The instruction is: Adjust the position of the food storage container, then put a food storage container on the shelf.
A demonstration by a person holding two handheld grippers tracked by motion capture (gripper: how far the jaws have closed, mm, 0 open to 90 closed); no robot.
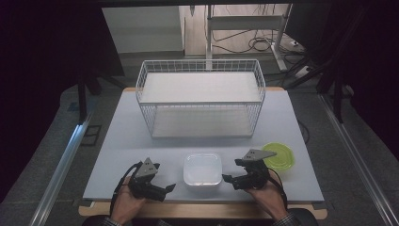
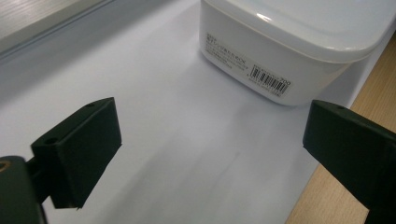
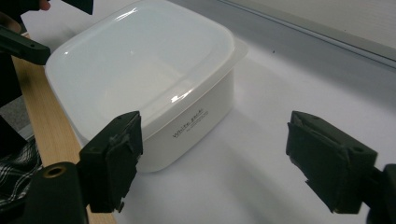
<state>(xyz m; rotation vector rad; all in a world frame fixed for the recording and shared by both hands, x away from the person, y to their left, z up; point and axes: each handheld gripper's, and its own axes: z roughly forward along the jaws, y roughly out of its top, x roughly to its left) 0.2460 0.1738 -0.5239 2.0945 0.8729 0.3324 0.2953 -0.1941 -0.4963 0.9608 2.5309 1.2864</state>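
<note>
A white lidded container point(image 1: 202, 169) is seen at the near edge of the white surface point(image 1: 141, 141), between the two tongs and in front of a wire basket point(image 1: 201, 96) that stands farther back. A lime-green lid point(image 1: 278, 155) lies flat to the right, just beyond the right tongs point(image 1: 230, 179).

The left tongs point(image 1: 170, 187) are held with jaws spread wide and empty, pointed at the container's left side, near it but apart. In the left gripper view the labelled wall with its barcode is seen ahead of the open jaws point(image 2: 205, 135). The right tongs are likewise held open and empty; in the right gripper view point(image 3: 210, 154) the left jaw is seen just beside the container's near corner, without clear contact.

The step in hand is judged to be the approach for a two-sided grasp of the container. It would be done well if both tongs were kept fully open until the walls are straddled below the lid's overhanging rim, so that the lid is not levered off. The jaws are best squared to the flat walls rather than set on the rounded corners, where a slip is likely. Since the container sits close to the surface's edge, pushing toward the person should be avoided, and both sides should be closed on evenly.
</note>
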